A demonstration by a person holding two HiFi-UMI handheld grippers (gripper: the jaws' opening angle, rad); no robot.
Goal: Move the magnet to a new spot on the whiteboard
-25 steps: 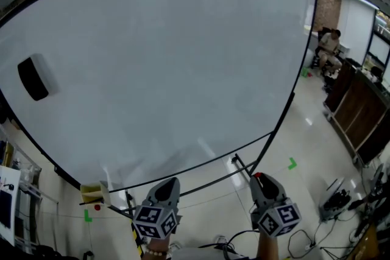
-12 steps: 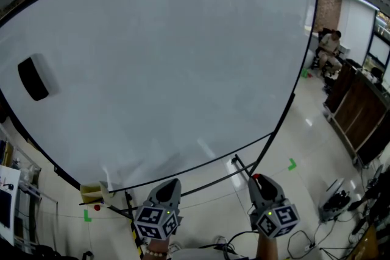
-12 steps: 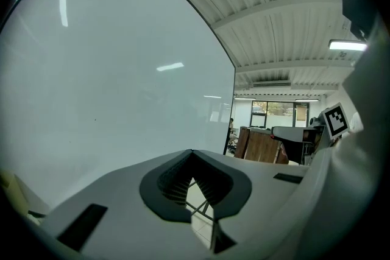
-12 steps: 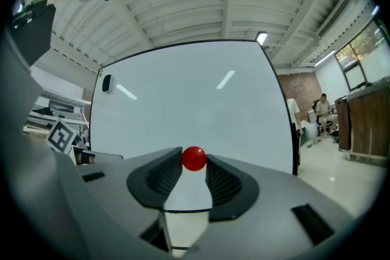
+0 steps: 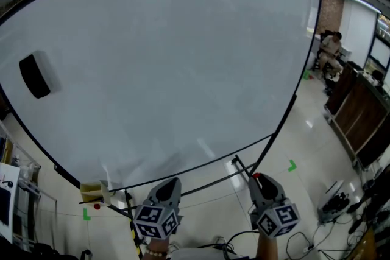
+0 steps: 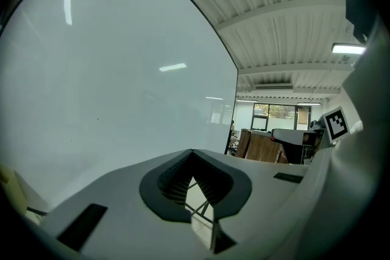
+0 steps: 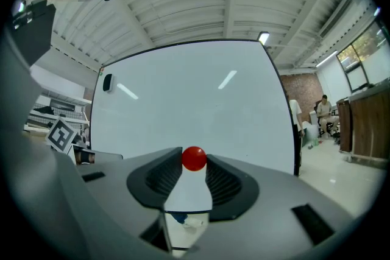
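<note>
A small round red magnet (image 7: 194, 158) sits pinched between the tips of my right gripper (image 7: 194, 161), which is shut on it. The head view shows that gripper (image 5: 258, 179) low down, in front of the whiteboard's (image 5: 170, 58) bottom right edge, with a bit of red at its tip. The magnet is held off the board (image 7: 195, 106), which stands some way ahead. My left gripper (image 6: 192, 154) is shut with its tips together and nothing held; it (image 5: 167, 184) hangs below the board's lower edge.
A black eraser (image 5: 35, 76) clings to the board's left side. A yellow box (image 5: 91, 192) sits by the board's lower left corner. A person on a chair (image 5: 331, 49) and brown wooden counters (image 5: 359, 112) are at the far right. Cables lie on the floor at lower right.
</note>
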